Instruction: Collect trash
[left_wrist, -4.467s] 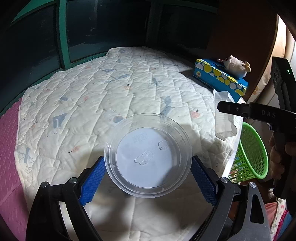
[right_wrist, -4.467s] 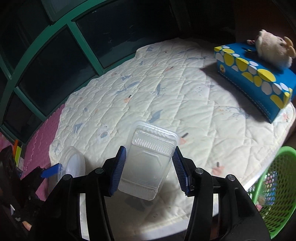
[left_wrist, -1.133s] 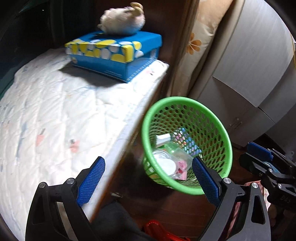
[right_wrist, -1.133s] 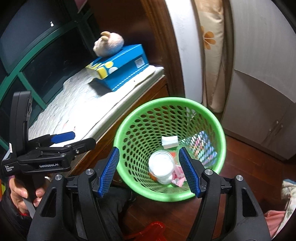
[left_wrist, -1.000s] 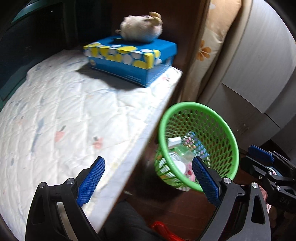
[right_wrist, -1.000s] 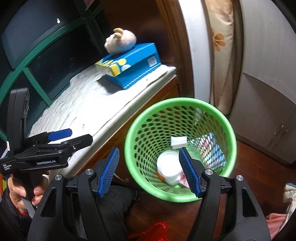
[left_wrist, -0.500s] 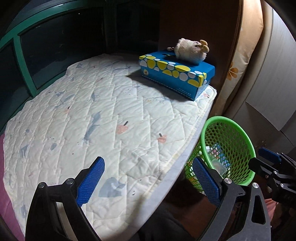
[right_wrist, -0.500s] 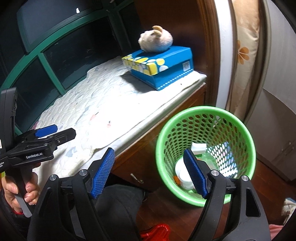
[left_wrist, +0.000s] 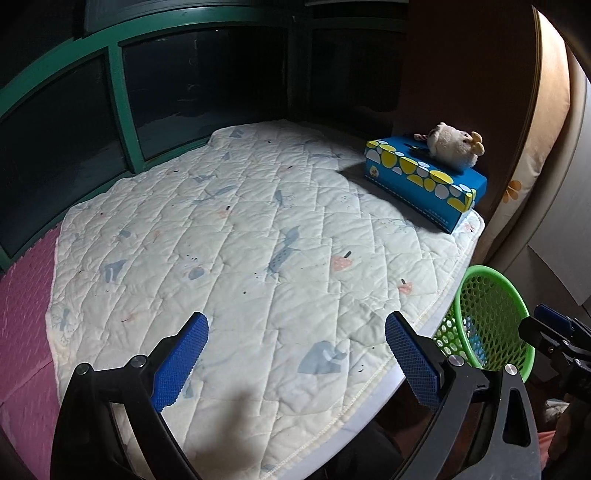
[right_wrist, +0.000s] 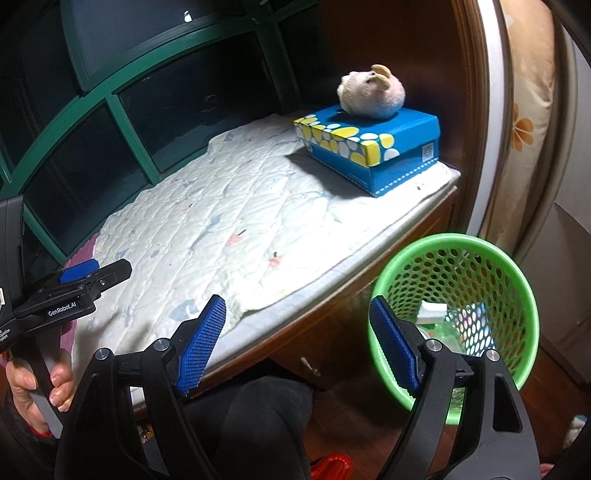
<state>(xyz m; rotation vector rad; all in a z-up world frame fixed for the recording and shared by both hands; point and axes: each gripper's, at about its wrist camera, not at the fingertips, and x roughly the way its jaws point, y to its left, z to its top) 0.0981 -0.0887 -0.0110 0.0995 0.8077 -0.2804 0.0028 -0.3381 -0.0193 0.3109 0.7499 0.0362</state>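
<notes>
We count two grippers, both carrying nothing. Our left gripper (left_wrist: 295, 354) hangs over the quilt (left_wrist: 258, 229) with its two blue pads (left_wrist: 181, 362) spread wide and only fabric showing between them. Our right gripper (right_wrist: 295, 343) has its jaws opening, with nothing held; through the gap we see the quilt's edge and the dark wood of the bench front (right_wrist: 332, 332) below it.

There is one green basket (right_wrist: 517, 280), standing on the floor just beside the bench at its right end. The trash lies inside it: through the mesh we make out a white piece (right_wrist: 432, 309), some clear plastic and something with coloured print, too jumbled to count. The right-hand pad of the right gripper overlaps the basket's near rim and hides part of its contents.

On the quilt we see one blue box with yellow and white spots (right_wrist: 373, 147), at the far right end, and one small plush toy (right_wrist: 371, 92) sitting on top of it. Dark windows in green frames (left_wrist: 122, 122) curve behind the bench. A hand (right_wrist: 33, 384) grips the left gripper's handle, and a dark-clothed knee (right_wrist: 251, 417) sits below the right gripper.
</notes>
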